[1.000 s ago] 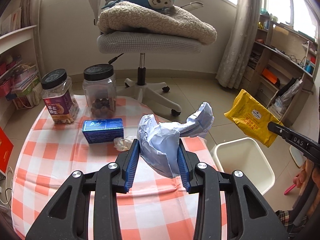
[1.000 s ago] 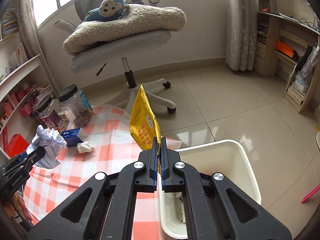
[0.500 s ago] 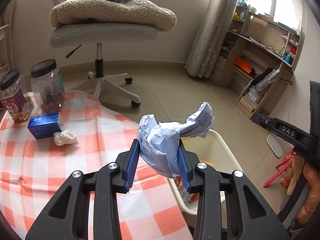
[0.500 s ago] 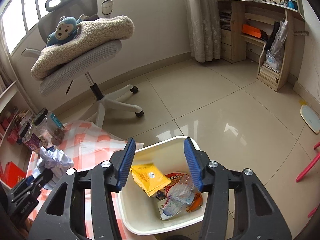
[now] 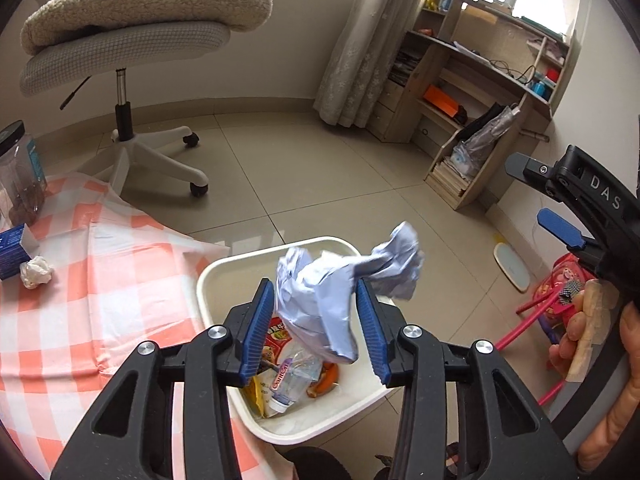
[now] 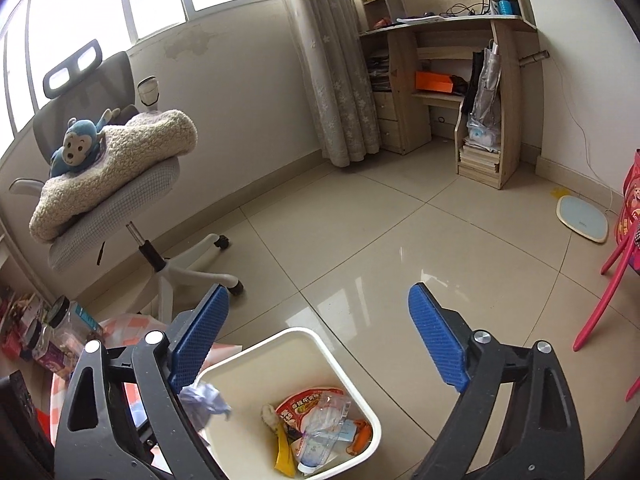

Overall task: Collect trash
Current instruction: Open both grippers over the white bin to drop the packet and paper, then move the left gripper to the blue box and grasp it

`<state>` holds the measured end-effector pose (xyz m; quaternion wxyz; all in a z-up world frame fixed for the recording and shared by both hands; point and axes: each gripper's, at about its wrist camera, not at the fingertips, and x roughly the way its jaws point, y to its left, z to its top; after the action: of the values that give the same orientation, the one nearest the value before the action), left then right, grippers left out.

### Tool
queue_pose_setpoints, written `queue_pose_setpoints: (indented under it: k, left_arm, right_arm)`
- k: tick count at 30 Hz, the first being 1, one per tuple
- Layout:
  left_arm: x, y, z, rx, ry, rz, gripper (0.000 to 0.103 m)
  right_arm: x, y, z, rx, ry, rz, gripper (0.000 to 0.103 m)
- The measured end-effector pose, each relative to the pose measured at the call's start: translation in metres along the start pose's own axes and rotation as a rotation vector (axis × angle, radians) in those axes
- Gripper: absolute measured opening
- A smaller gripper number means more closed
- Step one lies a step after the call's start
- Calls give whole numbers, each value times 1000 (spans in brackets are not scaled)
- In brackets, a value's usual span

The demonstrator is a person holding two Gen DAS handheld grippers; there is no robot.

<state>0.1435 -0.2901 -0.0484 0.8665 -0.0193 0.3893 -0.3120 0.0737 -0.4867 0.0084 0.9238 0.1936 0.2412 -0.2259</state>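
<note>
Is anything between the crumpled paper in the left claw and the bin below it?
Nothing visible. The crumpled paper hangs between the opening left claw pads, directly over the open bin; only earlier trash lies inside.

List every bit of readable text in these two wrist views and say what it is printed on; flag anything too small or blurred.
"DAS": white letters on the black arm of the right gripper, left wrist view.
"CanCan" (uncertain, small): label on the clear plastic bottle in the white bin.
Red snack wrapper in the bin: Chinese characters, too small to read.
Blue box on the checked cloth: print unreadable.
Jar labels: blurred.
</note>
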Motion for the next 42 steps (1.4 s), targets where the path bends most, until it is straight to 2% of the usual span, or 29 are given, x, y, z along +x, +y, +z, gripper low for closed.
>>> queue_pose_setpoints:
  k: [1, 7, 12, 18, 25, 29, 37, 42]
  left_arm:
    - [1, -3, 0, 2, 6, -4, 53]
    - [-1, -8, 1, 29, 10, 10, 65]
    - [-8, 12, -2, 14, -11, 83, 80]
    - [-17, 58, -6, -29, -16, 198, 81]
    - [-33, 122, -13, -106, -18, 297, 84]
    - [-42, 160, -10, -92, -19, 404, 84]
    - [-52, 246, 1, -28, 52, 624, 85]
    - [-31, 286, 5, 152, 260, 691, 87]
  right_arm:
    - [-1, -2, 1, 0, -5, -5, 91]
    - [-2, -7, 1, 3, -8, -33, 96]
    - [5, 7, -4, -29, 27, -48, 96]
    - [12, 50, -17, -147, 52, -38, 96]
    - [18, 108, -34, -256, 85, 17, 96]
    - [22, 140, -46, -308, 115, 56, 96]
    - [35, 206, -74, -425, 181, 126, 96]
    - [45, 246, -97, -502, 257, 192, 96]
